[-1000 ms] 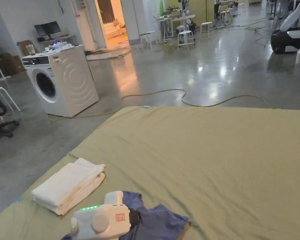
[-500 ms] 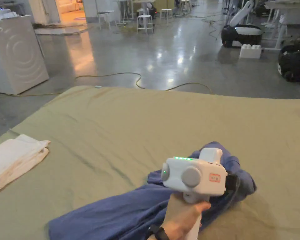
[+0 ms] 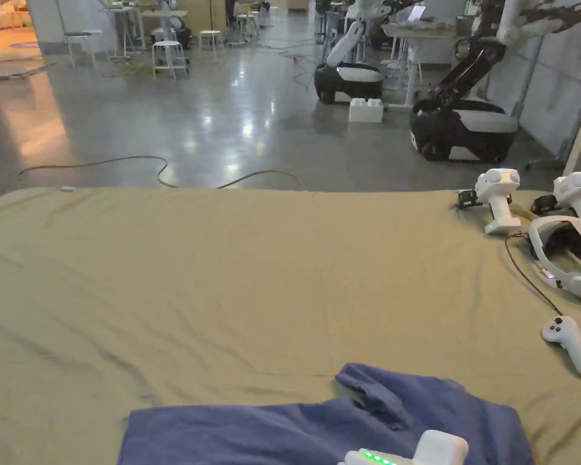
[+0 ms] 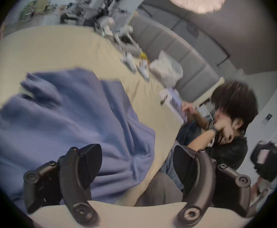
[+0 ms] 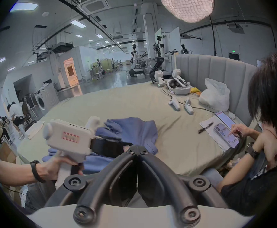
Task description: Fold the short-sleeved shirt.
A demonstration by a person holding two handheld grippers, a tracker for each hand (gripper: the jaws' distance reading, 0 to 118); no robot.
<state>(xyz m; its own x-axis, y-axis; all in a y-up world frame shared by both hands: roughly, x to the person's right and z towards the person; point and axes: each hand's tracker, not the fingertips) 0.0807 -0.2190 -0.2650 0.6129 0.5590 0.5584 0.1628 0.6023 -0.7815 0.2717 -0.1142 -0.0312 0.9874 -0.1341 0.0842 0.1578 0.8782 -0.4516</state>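
Note:
The blue short-sleeved shirt (image 3: 319,424) lies loosely spread on the olive bed sheet (image 3: 253,260), near the front edge, with one sleeve folded up on top. In the left gripper view my left gripper (image 4: 136,162) is open. One jaw hangs over the shirt (image 4: 60,124), the other past the bed's edge, and nothing is between them. Its white housing (image 3: 416,453) peeks in at the bottom of the head view. My right gripper (image 5: 137,149) is shut just in front of the shirt's near hem (image 5: 134,131). I see no cloth between its jaws.
Along the bed's right side lie two white controllers (image 3: 564,342), a headset (image 3: 564,254) and spare grippers (image 3: 495,194). A white plastic bag (image 5: 215,96) sits by the grey headboard (image 5: 216,67). A seated person (image 5: 266,141) taps a phone (image 5: 225,132). Folded white towels (image 5: 35,128) are at the left.
The head camera has swung right. The left gripper carried the bunched shirt to the right over the sheet; the shirt now lies flatter and the gripper sits lower in the picture.

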